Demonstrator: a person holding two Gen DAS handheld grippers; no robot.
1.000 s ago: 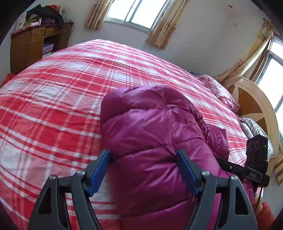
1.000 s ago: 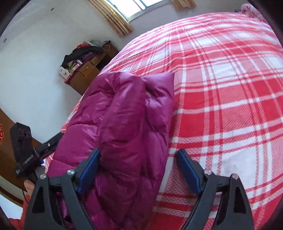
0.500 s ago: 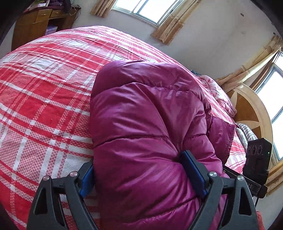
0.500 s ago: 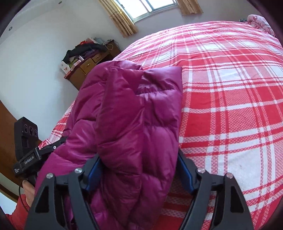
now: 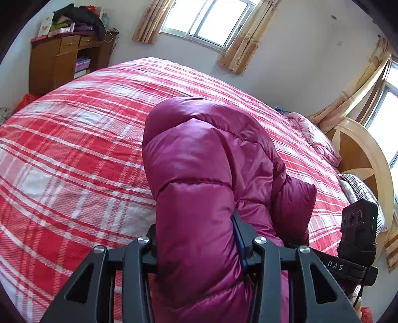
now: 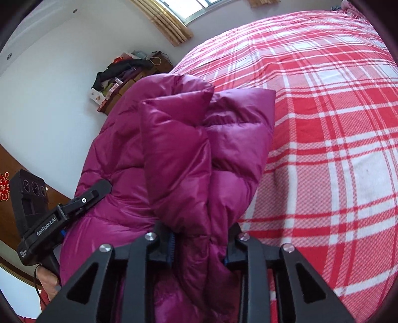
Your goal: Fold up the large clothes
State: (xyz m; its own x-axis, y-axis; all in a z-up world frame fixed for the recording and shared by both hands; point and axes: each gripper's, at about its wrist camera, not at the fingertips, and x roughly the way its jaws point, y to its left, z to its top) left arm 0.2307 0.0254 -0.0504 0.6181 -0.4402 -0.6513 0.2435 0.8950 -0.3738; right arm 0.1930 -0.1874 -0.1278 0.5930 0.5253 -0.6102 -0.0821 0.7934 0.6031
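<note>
A puffy magenta down jacket (image 5: 204, 164) lies bunched at the near edge of the bed, its end raised toward the cameras. My left gripper (image 5: 196, 238) is closing, and its blue pads press into the jacket's thick left edge. In the right wrist view the jacket (image 6: 179, 149) shows its stacked folds. My right gripper (image 6: 199, 238) is also closing, its pads squeezing that folded right edge. Each gripper appears in the other's view: the right one (image 5: 358, 243) at the far right, the left one (image 6: 49, 218) at the left, held by a hand (image 6: 48, 283).
The bed wears a red and white plaid cover (image 5: 74, 154) that spreads beyond the jacket. A wooden headboard (image 5: 360, 159) and pillows (image 5: 316, 134) lie to the right. A wooden dresser (image 5: 59, 59) piled with clothes stands by the far wall, under curtained windows (image 5: 206, 20).
Both grippers went from wide open beside the jacket to clamped on its near edges. The jacket's near end has bunched up and risen off the cover.
</note>
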